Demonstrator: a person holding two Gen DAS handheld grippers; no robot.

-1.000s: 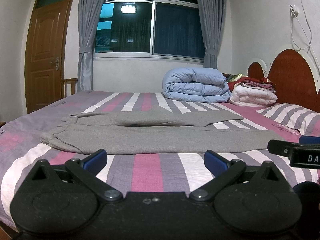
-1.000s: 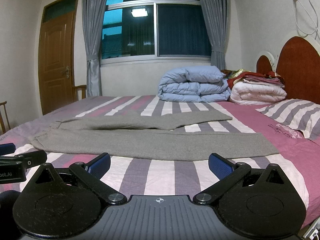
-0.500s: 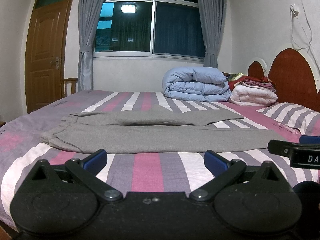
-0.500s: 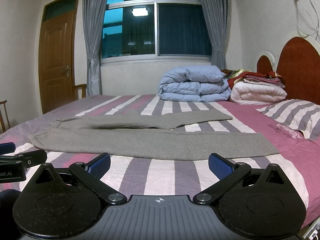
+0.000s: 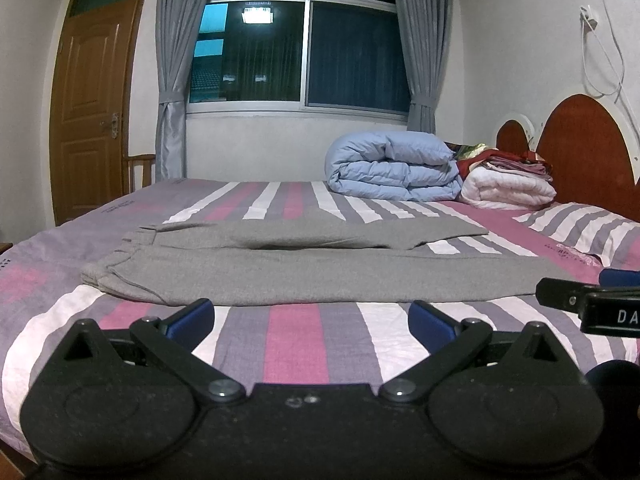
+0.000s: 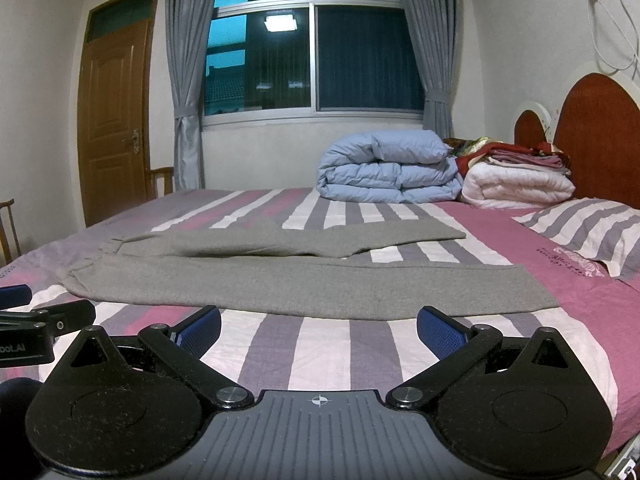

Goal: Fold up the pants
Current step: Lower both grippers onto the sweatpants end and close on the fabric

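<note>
Grey pants [image 5: 304, 272] [image 6: 280, 280] lie flat across the striped bed, waistband to the left and both legs stretched right, the far leg angled away. My left gripper [image 5: 311, 317] hovers open over the sheet just short of the near leg's front edge, nothing between its blue pads. My right gripper [image 6: 319, 326] is open too, just before the near leg's hem end. Each gripper shows at the edge of the other's view: the right gripper [image 5: 588, 304] on the right, the left gripper [image 6: 36, 320] on the left.
A folded blue duvet [image 5: 392, 172] and a stack of white and red bedding [image 5: 508, 184] sit at the far side of the bed [image 5: 296, 336]. A striped pillow [image 6: 588, 232] lies by the red headboard [image 6: 600, 136]. A wooden door [image 5: 92, 120] and chair [image 6: 8, 224] stand left.
</note>
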